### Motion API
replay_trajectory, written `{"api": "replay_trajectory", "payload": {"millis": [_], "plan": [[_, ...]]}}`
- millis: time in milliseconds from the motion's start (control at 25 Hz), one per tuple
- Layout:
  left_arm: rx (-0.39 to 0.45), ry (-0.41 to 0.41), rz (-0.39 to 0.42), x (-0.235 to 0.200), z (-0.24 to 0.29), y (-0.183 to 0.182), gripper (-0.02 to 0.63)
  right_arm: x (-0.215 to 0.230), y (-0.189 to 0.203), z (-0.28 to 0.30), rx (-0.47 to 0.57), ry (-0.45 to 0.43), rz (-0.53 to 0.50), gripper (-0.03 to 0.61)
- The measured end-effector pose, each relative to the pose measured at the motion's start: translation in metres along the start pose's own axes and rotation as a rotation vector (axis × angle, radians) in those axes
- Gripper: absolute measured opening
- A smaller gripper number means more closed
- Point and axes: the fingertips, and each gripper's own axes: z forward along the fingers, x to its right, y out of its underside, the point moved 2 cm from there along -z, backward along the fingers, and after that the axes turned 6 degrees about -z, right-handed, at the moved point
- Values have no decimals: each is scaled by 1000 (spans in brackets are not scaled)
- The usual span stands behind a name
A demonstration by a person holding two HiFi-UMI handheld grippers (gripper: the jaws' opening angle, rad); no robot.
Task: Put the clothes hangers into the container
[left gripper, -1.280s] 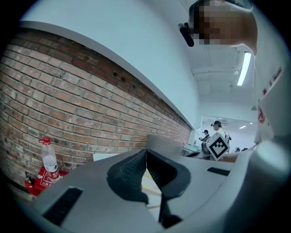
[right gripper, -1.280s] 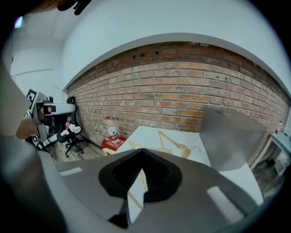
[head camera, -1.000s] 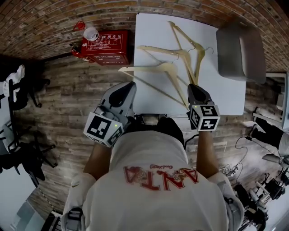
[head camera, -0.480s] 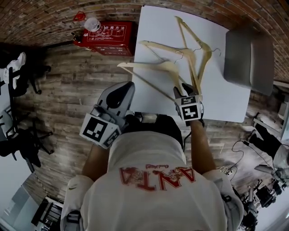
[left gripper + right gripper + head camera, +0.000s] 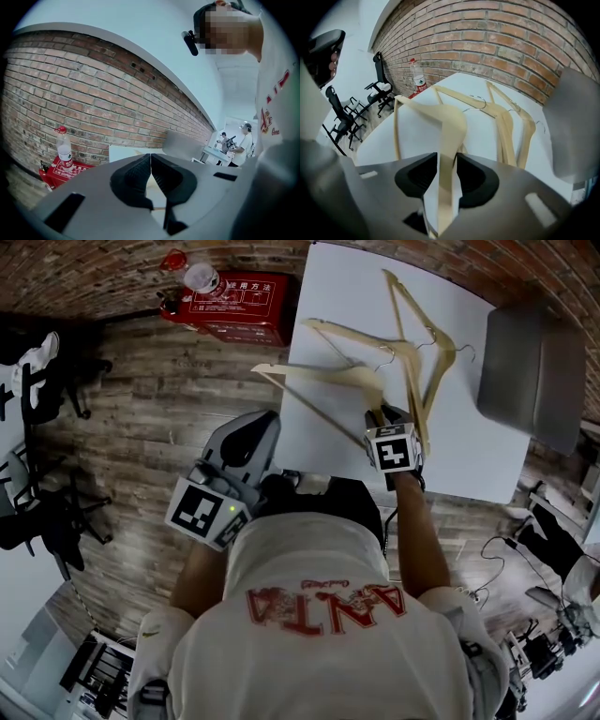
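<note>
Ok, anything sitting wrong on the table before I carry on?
Yes: the nearest hanger lies askew, with one arm tip jutting past the left edge of the table, over the floor. Nothing looks spilled or damaged.

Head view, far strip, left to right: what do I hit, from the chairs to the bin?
black office chairs → red box → farthest hanger → grey container
</note>
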Motion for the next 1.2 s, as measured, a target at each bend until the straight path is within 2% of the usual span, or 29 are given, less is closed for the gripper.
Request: {"api": "replay_trajectory", "payload": {"millis": [160, 320, 520, 760, 1000, 1200], "plan": [[-4, -7, 1, -5, -3, 0, 9, 1, 4, 10, -49, 18, 6, 114], [-7, 0, 1, -4, -6, 0, 9, 1, 1, 11, -51, 33, -6, 109], [-5, 20, 26, -3, -10, -3, 9, 4, -13, -7, 69, 74, 4, 104], [11, 60, 30, 3, -14, -11, 9, 5, -24, -41, 187, 183, -41, 104], [34, 143, 56, 13, -15, -23, 9, 7, -35, -88, 261, 280, -30, 106], [51, 237, 78, 28, -12, -30, 9, 16, -40, -149, 346, 345, 47, 106]]}}
